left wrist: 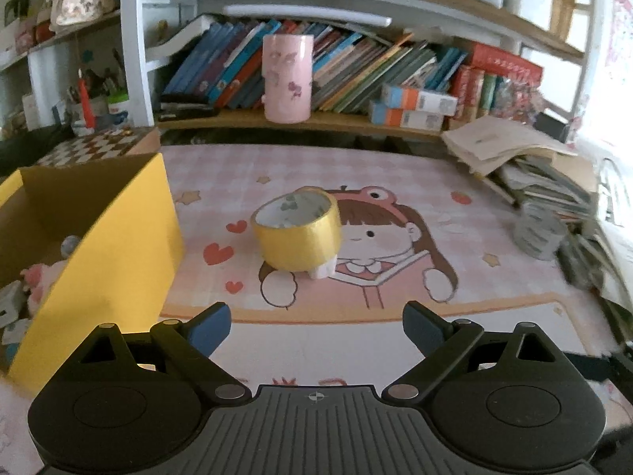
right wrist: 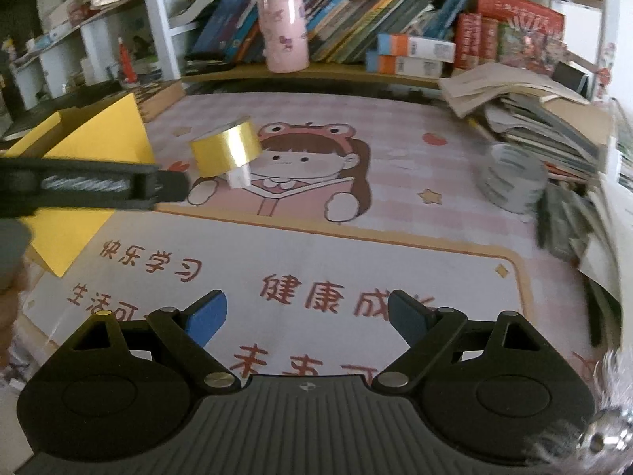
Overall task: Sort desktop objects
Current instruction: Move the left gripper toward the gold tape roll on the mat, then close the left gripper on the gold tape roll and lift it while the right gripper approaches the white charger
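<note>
- The tape roll (left wrist: 296,233) sits about mid-mat (left wrist: 395,182), propped at a tilt on a small white block (left wrist: 322,270) so its open core faces up and toward the left gripper.
- The yellow box (left wrist: 118,237) stands at the mat's left edge, just beside the roll; soft toys and other bits already lie inside, so it looks like the sorting bin.
- The left gripper (left wrist: 316,326) hovers low over the mat's near part, fingers spread wide with nothing between them, aimed straight at the roll.
- The right gripper (right wrist: 306,314) is also spread wide and empty, over the printed text at the mat's near edge; in its view the left gripper's body crosses in from the left, near the roll (right wrist: 225,150).
- Handling, as I judge it: the roll should be light and stiff, a cardboard core wound with glossy film. The outer band looks slick, so a squeeze across the full width may slip.
- The surer hold is likely one finger inside the core and one on the outer wall at the raised near rim, pinching the ring's thickness.
- The tilt makes it unsteady; a nudge could tip it off the block or send it rolling.
- A grey roll (left wrist: 540,233) rests at the mat's right edge by the paper pile (left wrist: 514,150), well apart.
</note>
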### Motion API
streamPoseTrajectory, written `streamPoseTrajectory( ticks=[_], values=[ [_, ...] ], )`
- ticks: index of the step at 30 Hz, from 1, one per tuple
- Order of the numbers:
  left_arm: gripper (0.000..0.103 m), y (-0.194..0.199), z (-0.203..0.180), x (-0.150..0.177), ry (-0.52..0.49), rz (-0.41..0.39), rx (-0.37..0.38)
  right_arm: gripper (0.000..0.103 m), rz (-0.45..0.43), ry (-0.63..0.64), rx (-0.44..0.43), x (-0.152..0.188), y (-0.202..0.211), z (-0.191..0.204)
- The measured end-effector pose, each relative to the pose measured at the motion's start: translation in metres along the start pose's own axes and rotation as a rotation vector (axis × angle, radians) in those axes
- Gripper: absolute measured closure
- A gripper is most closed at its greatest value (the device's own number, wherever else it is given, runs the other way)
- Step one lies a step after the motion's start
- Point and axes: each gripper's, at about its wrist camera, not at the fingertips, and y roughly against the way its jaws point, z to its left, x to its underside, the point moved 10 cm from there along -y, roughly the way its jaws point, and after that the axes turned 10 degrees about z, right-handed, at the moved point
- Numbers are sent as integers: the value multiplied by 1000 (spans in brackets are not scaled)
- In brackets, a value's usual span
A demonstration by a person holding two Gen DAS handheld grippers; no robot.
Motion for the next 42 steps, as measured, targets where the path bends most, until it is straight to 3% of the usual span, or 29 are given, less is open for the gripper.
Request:
streamPoseTrajectory(
  ticks=[10, 28, 35, 42],
  values=[
    [7, -51, -3, -14, 12, 58, -46, 15, 22, 6, -35, -11, -19, -6],
    [7, -95, 11, -47, 188, 42, 41, 15, 61, -21, -43, -17, -36, -17],
    [7, -112, 15, -60, 239, 41, 40, 15, 62, -16, -41, -19, -38, -16],
    [18, -124, 24, -59, 284, 61, 42, 15, 69, -29, -26, -20, -44, -21]
  ],
)
